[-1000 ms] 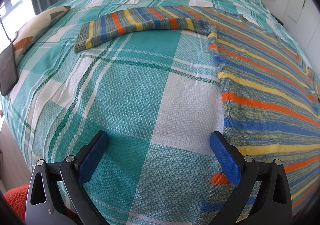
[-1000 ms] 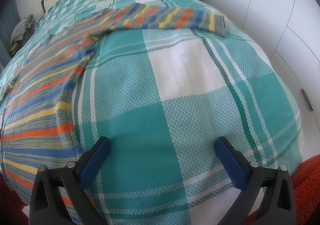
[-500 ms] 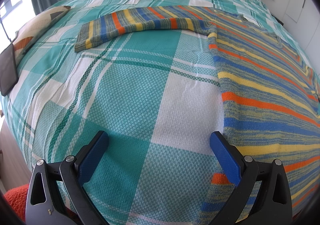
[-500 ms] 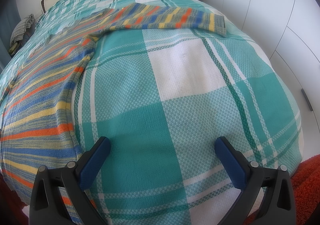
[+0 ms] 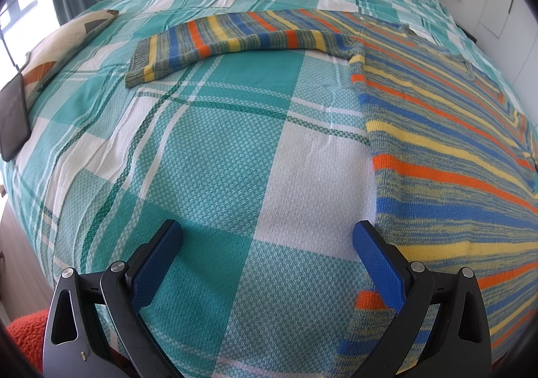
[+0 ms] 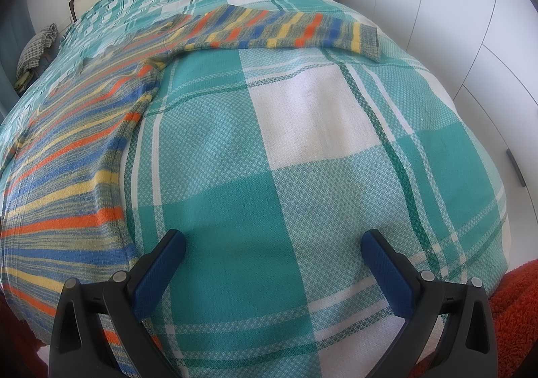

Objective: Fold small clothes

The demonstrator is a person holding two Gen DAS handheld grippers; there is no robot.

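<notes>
Left gripper (image 5: 267, 237): released, empty, over bedspread (image 5: 218, 149).
Right gripper (image 6: 272, 245): released, empty.
Sweater (image 5: 454, 142): flat, sleeves spread left and right.

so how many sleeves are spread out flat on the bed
2. One sleeve stretches out to the left in the left wrist view; the other sleeve stretches right in the right wrist view. Neither is folded yet.

No visible change across the second: striped sweater (image 5: 454, 149) lying as before on the bedspread (image 5: 215, 156), both grippers holding their spread, unmoved.
</notes>
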